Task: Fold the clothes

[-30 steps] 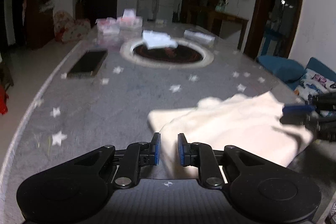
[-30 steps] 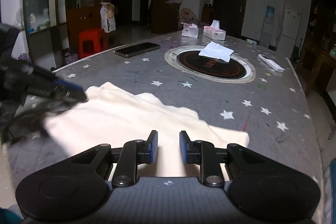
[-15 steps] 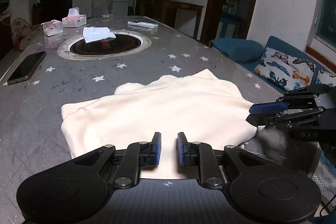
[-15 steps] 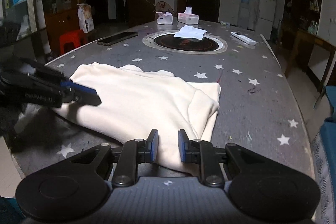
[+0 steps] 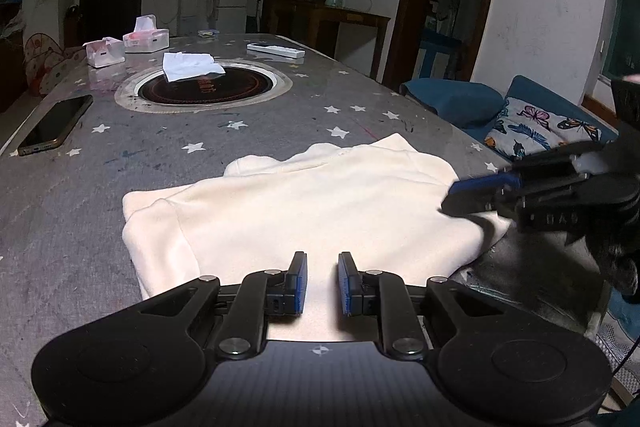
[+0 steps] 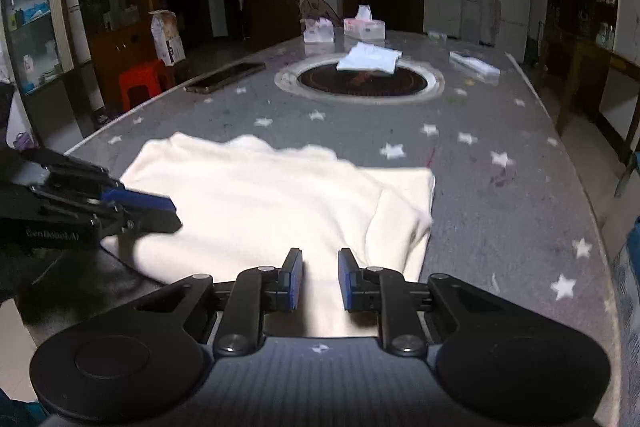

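My left claw [image 5: 322,283] hangs low over the near edge of the cream top [image 5: 304,211]. Its two blue pads have a small gap between them, and nothing is pinched there. I see only the cloth lying under the gap, so I call this claw open.

My right claw [image 6: 319,279] is the same. It has a small gap, the cloth is below it, and it grips nothing.

The cream top lies folded and flat on the grey table [image 5: 100,227], the one with white stars, close to the near edge. A sleeve part is folded over on the top's left side in the left view. In the right view [image 6: 256,203] a fold shows on its right side.

From the left camera I can see my right claw [image 5: 476,187] at the right edge of the top, its blue tip just over the cloth. From the right camera I see my left claw [image 6: 140,203] at the left edge of the top. I cannot tell if either tip touches the cloth.

Farther back on the table there is a dark round plate [image 5: 204,89] set into it, with a white cloth [image 5: 190,66] on it. A phone [image 5: 56,125] lies to the left, well apart from the top. Two tissue boxes [image 5: 146,38] and a white remote [image 5: 275,50] sit at the far end
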Available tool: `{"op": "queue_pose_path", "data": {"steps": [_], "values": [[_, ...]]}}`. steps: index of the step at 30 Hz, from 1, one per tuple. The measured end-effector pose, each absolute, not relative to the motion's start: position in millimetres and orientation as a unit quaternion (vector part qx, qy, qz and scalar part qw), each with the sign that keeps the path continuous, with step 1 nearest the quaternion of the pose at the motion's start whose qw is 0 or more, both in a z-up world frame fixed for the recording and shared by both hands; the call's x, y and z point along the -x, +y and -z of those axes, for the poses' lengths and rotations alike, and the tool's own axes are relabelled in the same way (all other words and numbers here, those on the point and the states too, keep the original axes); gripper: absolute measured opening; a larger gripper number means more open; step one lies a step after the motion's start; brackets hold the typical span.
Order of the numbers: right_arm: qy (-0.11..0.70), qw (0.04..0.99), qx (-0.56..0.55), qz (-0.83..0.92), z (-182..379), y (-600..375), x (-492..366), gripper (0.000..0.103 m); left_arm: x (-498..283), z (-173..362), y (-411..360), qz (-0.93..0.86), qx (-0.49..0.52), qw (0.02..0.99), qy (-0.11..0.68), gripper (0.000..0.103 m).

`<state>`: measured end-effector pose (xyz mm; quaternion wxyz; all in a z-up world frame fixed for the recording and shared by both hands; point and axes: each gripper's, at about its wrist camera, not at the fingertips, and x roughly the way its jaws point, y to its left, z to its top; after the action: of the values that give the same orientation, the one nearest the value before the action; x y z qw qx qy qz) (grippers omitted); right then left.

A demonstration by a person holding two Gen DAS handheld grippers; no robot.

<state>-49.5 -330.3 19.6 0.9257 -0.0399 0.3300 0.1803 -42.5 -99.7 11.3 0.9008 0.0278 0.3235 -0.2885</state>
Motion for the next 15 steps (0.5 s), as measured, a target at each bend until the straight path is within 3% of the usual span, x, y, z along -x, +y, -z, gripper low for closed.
{"op": "queue_pose_path", "data": {"steps": [15], "values": [[0.327,0.926,0.048,-0.184,-17,-319,-8,0.018,43,-11,-97,0.288,-0.014,0.900,0.326,0.019]]}}
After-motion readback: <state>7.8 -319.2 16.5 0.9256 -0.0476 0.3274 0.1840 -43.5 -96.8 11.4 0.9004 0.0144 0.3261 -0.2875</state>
